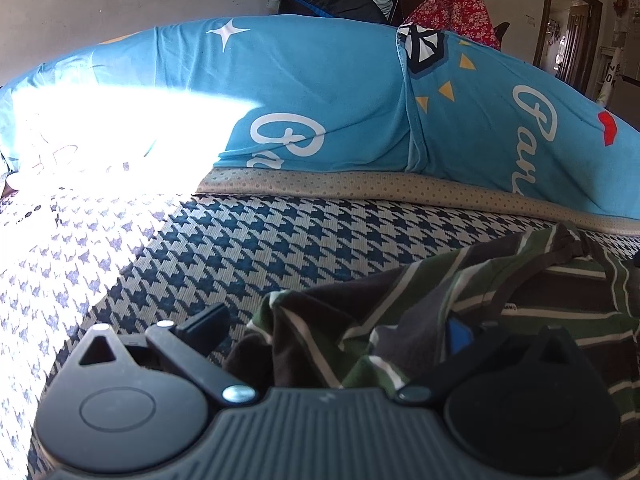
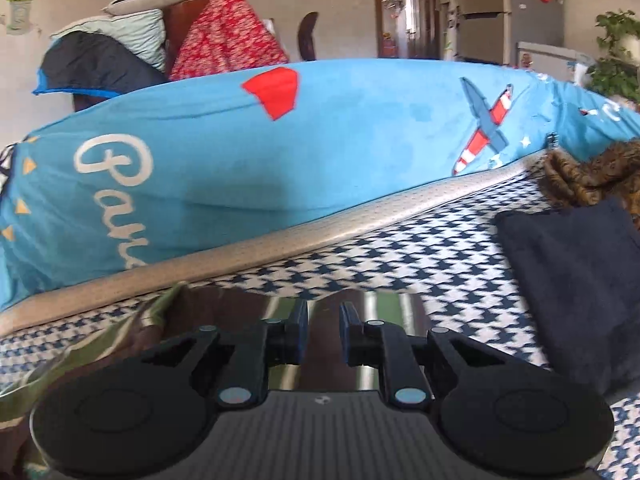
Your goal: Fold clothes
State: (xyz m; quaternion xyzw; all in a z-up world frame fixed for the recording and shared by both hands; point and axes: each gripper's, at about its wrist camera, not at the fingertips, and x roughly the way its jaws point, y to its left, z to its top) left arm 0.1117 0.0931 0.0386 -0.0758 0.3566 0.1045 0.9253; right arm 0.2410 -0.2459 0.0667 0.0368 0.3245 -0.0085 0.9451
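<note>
White script "Par…" on blue quilt (image 2: 320, 140)

Right tool (image 2: 323, 330) low over a striped green-and-brown shirt (image 2: 200, 320), jaws slightly parted with nothing pinched between the pads. Shirt spread on a houndstooth bed cover (image 2: 440, 256), a folded dark cloth (image 2: 576, 280) lying to its right. Beyond, a long blue cushion (image 2: 280, 152) with white lettering and a plane print.
</note>
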